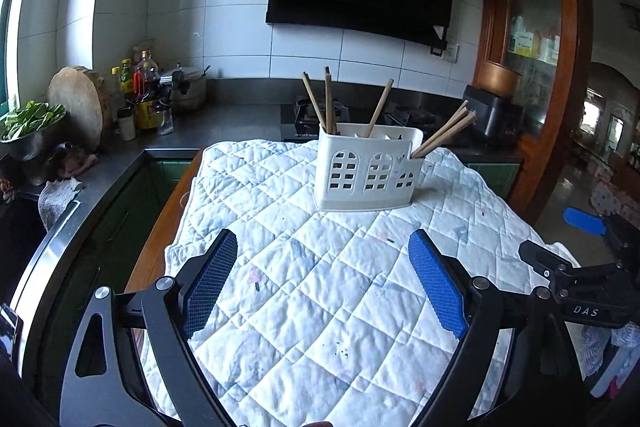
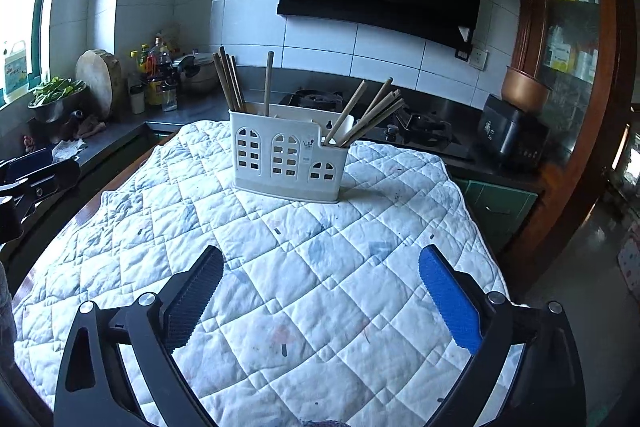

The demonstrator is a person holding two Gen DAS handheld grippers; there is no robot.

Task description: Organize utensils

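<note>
Both my left tongs [image 1: 322, 281] and right tongs [image 2: 320, 297] gape empty; chopsticks [image 2: 366, 117] seem sorted in the caddy [image 2: 288, 157], so next I regroup strays.

- Left tongs [image 1: 322, 251] spread wide, empty, above quilted cloth [image 1: 304, 267].
- White holder [image 1: 366, 169] upright on cloth, chopsticks [image 1: 328, 101] inside.
- Right tongs [image 1: 560, 247] at right edge.

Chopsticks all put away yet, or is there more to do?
Looks nearly done. The chopsticks all stand in the white holder on the quilt; none lie loose on it. Nothing is in hand: left tongs and right tongs are open and empty. Maybe only straightening the leaning ones is left.
</note>
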